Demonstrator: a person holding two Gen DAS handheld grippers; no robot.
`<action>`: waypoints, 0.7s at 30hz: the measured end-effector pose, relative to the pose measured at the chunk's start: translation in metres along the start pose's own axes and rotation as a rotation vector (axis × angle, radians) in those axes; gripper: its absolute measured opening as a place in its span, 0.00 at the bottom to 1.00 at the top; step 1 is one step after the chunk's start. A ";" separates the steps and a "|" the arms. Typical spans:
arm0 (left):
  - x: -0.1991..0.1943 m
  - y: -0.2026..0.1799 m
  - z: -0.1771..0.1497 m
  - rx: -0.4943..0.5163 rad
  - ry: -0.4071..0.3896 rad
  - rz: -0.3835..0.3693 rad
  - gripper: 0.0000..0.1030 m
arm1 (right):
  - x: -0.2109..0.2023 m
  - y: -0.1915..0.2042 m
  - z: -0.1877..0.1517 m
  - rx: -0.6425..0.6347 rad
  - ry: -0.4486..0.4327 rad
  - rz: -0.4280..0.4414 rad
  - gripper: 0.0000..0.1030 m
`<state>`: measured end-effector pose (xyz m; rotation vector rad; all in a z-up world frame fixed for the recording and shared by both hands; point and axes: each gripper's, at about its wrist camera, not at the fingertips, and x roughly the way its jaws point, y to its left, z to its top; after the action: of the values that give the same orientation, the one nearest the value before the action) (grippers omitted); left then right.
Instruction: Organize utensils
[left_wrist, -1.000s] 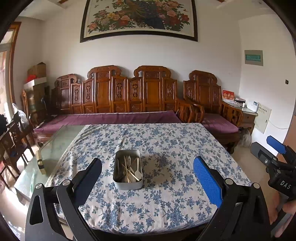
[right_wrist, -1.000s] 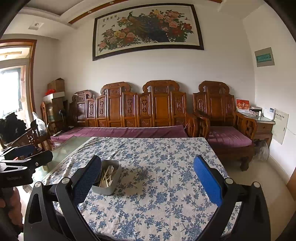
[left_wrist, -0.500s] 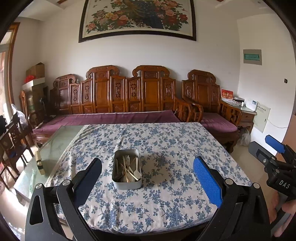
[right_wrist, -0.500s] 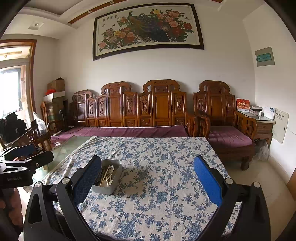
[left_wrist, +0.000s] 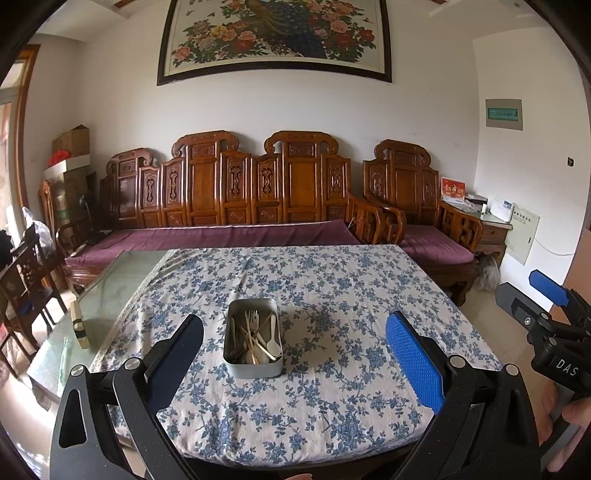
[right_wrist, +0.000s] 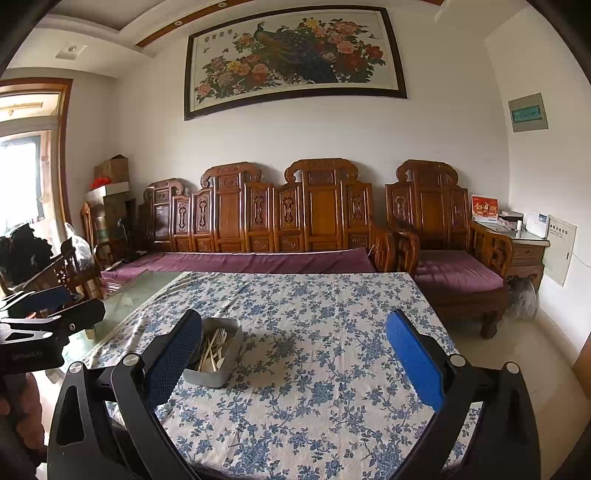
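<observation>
A: Status of left hand-held gripper (left_wrist: 293, 352)?
B: Jaws spread wide, nothing between the pads. Held above the near edge of the counter (left_wrist: 332, 424), clear of the floral cloth (left_wrist: 332, 280). Lower frame of the tool cut off by the picture border.

A: Right hand-held gripper (right_wrist: 293, 352)?
B: Likewise spread wide and empty. Seen in the left wrist view only as a dark body with one blue pad at the far right edge, partly cropped; fingers of the holding hand (left_wrist: 569, 424) just visible beneath it.

A: Location of the utensils (left_wrist: 256, 338)?
B: Inside a grey metal tin (left_wrist: 253, 367), standing on the cloth near the middle of the counter. In the left wrist view, tin centred between the two fingers but well apart from them.

A: Contents identifiable?
B: Partly. One pale fork, one pale spoon, several thin sticks, all tangled. Exact count not readable; lower ends hidden by the tin wall.

A: Right wrist view of the tin?
B: Near corner covered by the left-side pad (right_wrist: 173, 360); only the far half and a few handles visible.

A: Other items?
B: Small pale block (left_wrist: 79, 325) on the bare glass strip left of the cloth; nature not discernible.
</observation>
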<state>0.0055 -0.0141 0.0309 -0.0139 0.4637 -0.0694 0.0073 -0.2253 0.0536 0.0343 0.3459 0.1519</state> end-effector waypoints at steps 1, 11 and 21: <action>0.000 0.000 0.000 0.002 0.000 -0.001 0.93 | 0.000 0.000 0.000 -0.001 -0.001 -0.001 0.98; -0.001 0.000 0.002 0.002 0.001 -0.004 0.93 | 0.002 0.001 -0.002 -0.003 -0.001 0.002 0.98; -0.001 0.001 0.004 -0.003 -0.001 -0.003 0.93 | 0.003 0.001 -0.003 -0.002 -0.002 0.001 0.98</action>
<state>0.0062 -0.0135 0.0344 -0.0181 0.4623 -0.0716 0.0090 -0.2237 0.0503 0.0330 0.3442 0.1528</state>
